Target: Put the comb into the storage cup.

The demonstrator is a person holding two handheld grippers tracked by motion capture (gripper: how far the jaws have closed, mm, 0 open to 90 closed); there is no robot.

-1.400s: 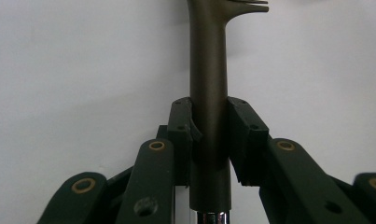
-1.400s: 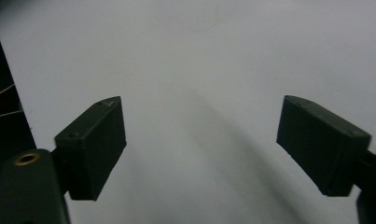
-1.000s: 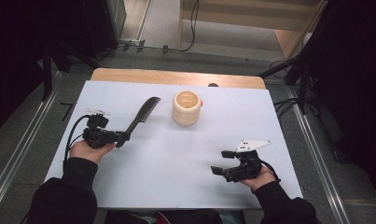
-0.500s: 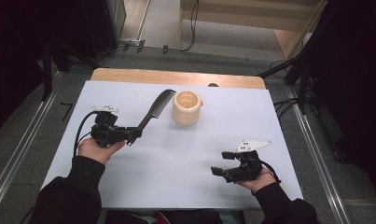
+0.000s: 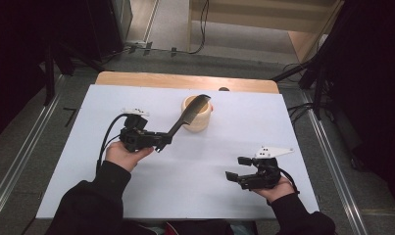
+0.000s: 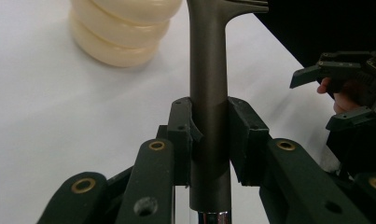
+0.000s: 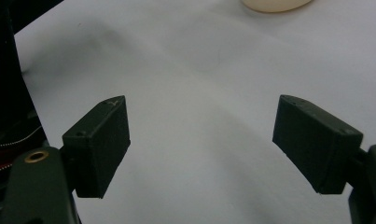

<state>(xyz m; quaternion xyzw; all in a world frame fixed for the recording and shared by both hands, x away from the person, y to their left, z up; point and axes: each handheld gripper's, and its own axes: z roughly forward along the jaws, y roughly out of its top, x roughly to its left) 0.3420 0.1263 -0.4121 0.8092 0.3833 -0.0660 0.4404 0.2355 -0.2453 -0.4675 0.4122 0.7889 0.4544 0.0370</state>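
Note:
My left gripper is shut on the handle of a dark comb and holds it off the table. The comb slants up and to the right, and its toothed head sits over the rim of a cream ribbed cup. In the left gripper view both pads clamp the comb's handle, with the cup just beyond. My right gripper rests low over the near right of the white table. It is open with nothing between its jaws.
The cup's base shows at the top edge of the right gripper view. A wooden strip runs along the table's far edge. Cables hang at the right side. The right gripper appears in the left gripper view.
My left gripper has carried the comb to the right and forward, bringing its head from the table's left over the cup. The right gripper has stayed put.

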